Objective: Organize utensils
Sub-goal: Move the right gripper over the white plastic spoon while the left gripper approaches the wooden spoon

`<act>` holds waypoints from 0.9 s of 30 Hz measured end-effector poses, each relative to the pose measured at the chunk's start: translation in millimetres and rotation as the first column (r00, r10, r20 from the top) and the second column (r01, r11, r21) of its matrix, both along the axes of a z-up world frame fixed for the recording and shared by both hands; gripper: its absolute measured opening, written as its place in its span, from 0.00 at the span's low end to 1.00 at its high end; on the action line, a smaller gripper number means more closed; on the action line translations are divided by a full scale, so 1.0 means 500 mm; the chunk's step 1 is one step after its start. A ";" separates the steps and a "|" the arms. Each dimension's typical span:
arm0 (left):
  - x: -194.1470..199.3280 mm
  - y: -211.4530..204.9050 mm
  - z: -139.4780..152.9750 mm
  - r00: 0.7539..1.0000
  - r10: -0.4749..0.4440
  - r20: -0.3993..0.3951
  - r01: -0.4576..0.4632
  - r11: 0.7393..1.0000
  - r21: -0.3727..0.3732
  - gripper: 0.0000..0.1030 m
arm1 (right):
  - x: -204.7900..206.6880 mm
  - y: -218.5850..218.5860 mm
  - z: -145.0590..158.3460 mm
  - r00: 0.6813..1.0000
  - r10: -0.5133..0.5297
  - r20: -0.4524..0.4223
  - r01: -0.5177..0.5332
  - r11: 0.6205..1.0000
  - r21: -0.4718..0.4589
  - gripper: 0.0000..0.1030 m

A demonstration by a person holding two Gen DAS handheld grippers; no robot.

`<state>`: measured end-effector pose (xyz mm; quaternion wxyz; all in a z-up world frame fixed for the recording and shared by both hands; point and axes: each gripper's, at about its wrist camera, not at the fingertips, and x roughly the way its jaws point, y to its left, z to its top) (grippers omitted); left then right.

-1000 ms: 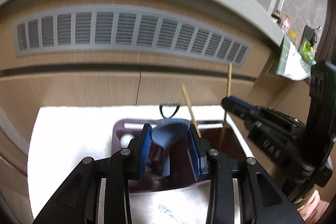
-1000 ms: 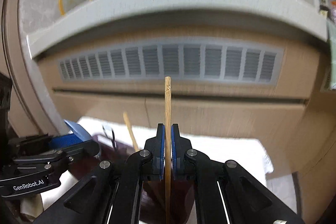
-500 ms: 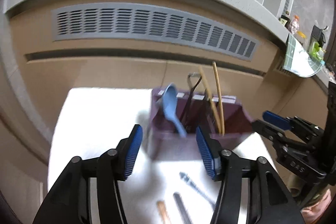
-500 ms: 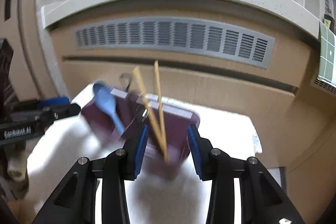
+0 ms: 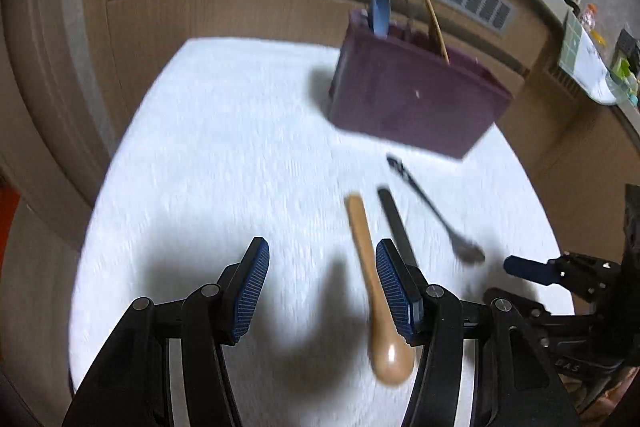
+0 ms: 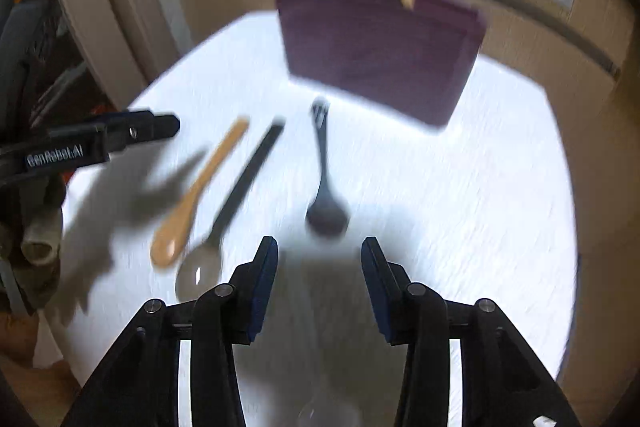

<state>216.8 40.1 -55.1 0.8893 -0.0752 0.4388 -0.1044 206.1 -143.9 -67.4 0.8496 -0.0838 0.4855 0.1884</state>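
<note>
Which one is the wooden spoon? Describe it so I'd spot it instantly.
Start at the purple utensil box on the white cloth. Three utensils lie in front; the wooden spoon is leftmost, beside a black-handled spoon, the only tan one.

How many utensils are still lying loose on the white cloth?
3, side by side in front of the purple holder: the wooden spoon on the left, the black-handled spoon in the middle, the dark spoon on the right. None looks hidden.

Bare white cloth (image 5: pixel 224 147) left of the caddy (image 5: pixel 412 99) — three spoons (image 6: pixel 324 183) crowd the front
</note>
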 end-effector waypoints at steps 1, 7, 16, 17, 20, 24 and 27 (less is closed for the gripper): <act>-0.006 -0.004 -0.006 1.000 -0.007 -0.006 0.007 1.000 0.002 0.55 | -0.004 -0.003 -0.012 1.000 -0.003 -0.019 0.003 1.000 0.000 0.39; -0.030 -0.017 -0.031 0.998 -0.026 -0.049 0.026 1.000 -0.007 0.55 | -0.030 0.006 -0.010 1.000 -0.013 0.013 0.013 1.000 -0.027 0.31; -0.049 -0.043 -0.046 0.995 -0.062 -0.079 0.063 0.998 0.007 0.64 | -0.049 0.010 0.003 0.999 0.011 0.032 -0.010 0.999 -0.039 0.09; -0.050 -0.048 -0.047 0.994 -0.068 -0.081 0.069 0.998 0.013 0.64 | -0.043 0.006 0.004 1.000 -0.002 0.030 0.003 1.000 -0.030 0.09; -0.057 -0.056 -0.046 0.993 -0.083 -0.081 0.085 0.996 0.028 0.64 | -0.025 -0.020 0.005 0.998 -0.051 0.026 0.051 0.999 -0.004 0.09; -0.077 -0.067 -0.047 0.990 -0.114 -0.087 0.117 0.993 0.033 0.65 | -0.014 -0.049 0.009 0.995 -0.097 0.023 0.096 0.995 0.021 0.09; -0.094 -0.075 -0.047 0.985 -0.147 -0.090 0.149 0.989 0.016 0.65 | -0.016 -0.058 0.007 0.993 -0.112 0.028 0.112 0.994 0.020 0.09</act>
